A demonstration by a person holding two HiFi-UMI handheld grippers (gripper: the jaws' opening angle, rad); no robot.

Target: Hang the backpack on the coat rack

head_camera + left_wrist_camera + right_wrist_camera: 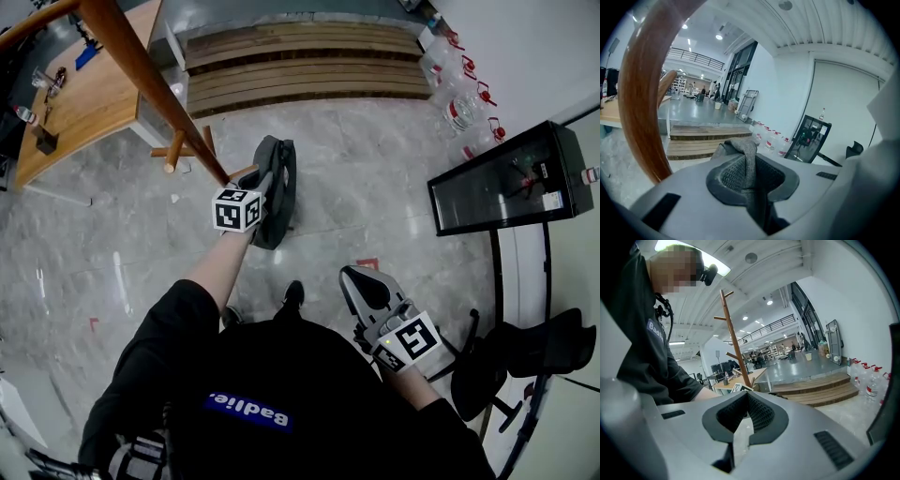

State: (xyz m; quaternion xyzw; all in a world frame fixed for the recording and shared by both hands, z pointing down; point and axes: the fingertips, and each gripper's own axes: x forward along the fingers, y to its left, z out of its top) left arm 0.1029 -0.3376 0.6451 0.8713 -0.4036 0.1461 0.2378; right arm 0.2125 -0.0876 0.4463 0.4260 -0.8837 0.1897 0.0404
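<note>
Clamps the left gripper's [750, 163] jaws shut on a grey fabric strap [746, 146], pinched between the ribbed pads and rising out past their tips. Holds by that strap the dark grey backpack [279, 192], which hangs under the gripper, just beside the wooden pole of the coat rack [141, 66]. Has the bag close to the pole and near a short peg [174, 150], but hooked on no peg. Cannot tell from above whether the bag's bottom touches the marble floor [375, 159]. Carries the right gripper [746, 401] low at the person's right side, well apart from bag and rack, its jaws drawn together so the pad tips meet, with only a thin slit behind them and nothing gripped. Finds the pole curving close along the left of the left gripper view, the nearest thing to those jaws. Shows beyond the rack a wooden desk [84, 94], wide wooden steps [300, 66], a row of water bottles [459, 112] by the wall, a black glass-fronted cabinet [506, 187], and a black chair [525, 356] near the right gripper.
</note>
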